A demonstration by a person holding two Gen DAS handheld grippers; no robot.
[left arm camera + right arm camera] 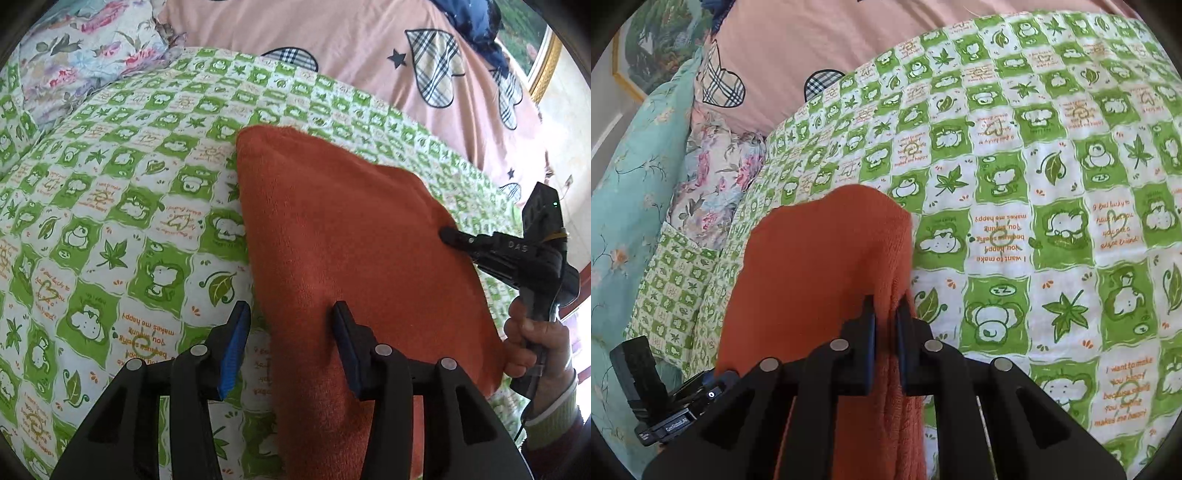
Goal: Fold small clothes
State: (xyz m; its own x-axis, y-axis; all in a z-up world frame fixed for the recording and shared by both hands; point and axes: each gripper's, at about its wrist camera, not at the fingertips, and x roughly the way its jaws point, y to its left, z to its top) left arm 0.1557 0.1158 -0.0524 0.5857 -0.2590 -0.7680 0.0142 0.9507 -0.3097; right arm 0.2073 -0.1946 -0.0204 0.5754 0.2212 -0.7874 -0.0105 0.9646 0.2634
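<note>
An orange-red cloth [351, 240] lies folded on the green-and-white patterned bedspread [110, 221]. My left gripper [291, 314] is open, its blue-padded fingers [232, 350] straddling the cloth's near left edge. My right gripper [885, 314] is shut on the cloth's [820, 266] edge, which hangs between its jaws. It also shows in the left wrist view [448, 234], its tip at the cloth's right edge, held by a hand [524, 332].
A pink quilt with plaid hearts [369, 55] lies behind the bedspread. A floral pillow [81, 55] sits at the far left; a teal floral sheet [628, 184] shows in the right wrist view. A framed picture [653, 44] hangs on the wall.
</note>
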